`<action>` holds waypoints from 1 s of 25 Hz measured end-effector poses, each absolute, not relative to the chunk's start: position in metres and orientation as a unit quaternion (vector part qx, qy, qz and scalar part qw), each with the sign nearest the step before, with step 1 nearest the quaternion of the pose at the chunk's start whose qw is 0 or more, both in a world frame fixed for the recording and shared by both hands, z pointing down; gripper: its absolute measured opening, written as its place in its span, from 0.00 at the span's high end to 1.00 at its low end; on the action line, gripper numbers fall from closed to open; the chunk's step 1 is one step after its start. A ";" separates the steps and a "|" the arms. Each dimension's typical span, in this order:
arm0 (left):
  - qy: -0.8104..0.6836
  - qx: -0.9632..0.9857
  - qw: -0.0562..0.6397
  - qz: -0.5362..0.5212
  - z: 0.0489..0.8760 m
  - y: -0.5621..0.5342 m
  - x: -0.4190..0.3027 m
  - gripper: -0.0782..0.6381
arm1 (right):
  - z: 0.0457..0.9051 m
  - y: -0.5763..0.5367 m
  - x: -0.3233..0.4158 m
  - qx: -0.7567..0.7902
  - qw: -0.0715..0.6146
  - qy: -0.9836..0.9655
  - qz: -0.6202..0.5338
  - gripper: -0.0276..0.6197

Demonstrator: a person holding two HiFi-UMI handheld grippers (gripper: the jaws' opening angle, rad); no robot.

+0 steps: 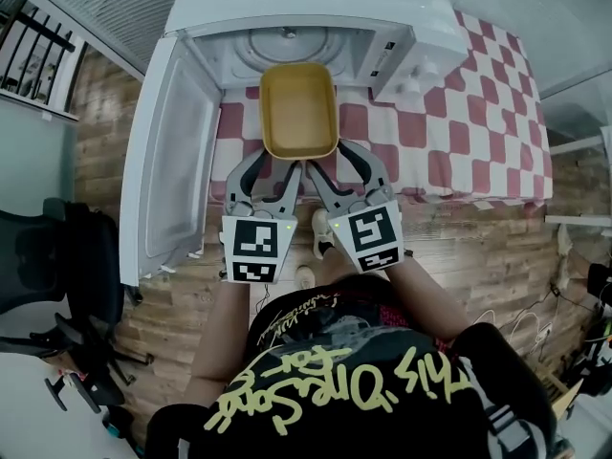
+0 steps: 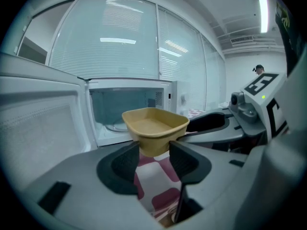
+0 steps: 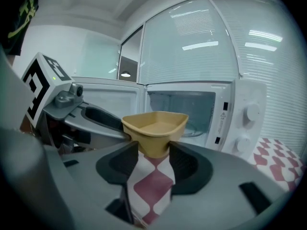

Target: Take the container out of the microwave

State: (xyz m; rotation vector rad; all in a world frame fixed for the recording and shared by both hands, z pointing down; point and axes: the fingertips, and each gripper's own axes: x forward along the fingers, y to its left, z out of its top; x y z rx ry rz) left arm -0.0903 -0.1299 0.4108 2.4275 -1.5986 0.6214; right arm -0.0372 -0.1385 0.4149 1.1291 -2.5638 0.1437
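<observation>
Left tool (image 1: 275, 161) and right tool (image 1: 337, 159) grip container (image 1: 298, 103) edge, clear of microwave (image 1: 306, 8).

I've got the yellow container (image 1: 298, 110) by its near end, my left gripper (image 1: 279, 162) beside my right gripper (image 1: 330, 158), over the checked cloth (image 1: 459, 122), just outside the microwave (image 1: 287, 8), whose door (image 1: 177, 161) stands open.

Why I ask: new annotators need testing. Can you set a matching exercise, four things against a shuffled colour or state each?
1. container
2. door
3. tablecloth
4. chair

A. red and white checks
B. yellow, held by left tool and right tool
C. black
D. white, swung open

Pairs: 1-B, 2-D, 3-A, 4-C.
</observation>
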 end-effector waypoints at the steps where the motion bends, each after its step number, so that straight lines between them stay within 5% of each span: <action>1: -0.535 0.815 0.083 0.207 0.410 -0.125 -0.090 0.61 | 0.414 -0.134 -0.037 0.399 0.166 -0.900 0.050 0.64; 25: -0.520 0.829 0.051 0.200 0.390 -0.026 -0.093 0.61 | 0.394 -0.032 -0.040 0.431 0.146 -0.890 0.038 0.64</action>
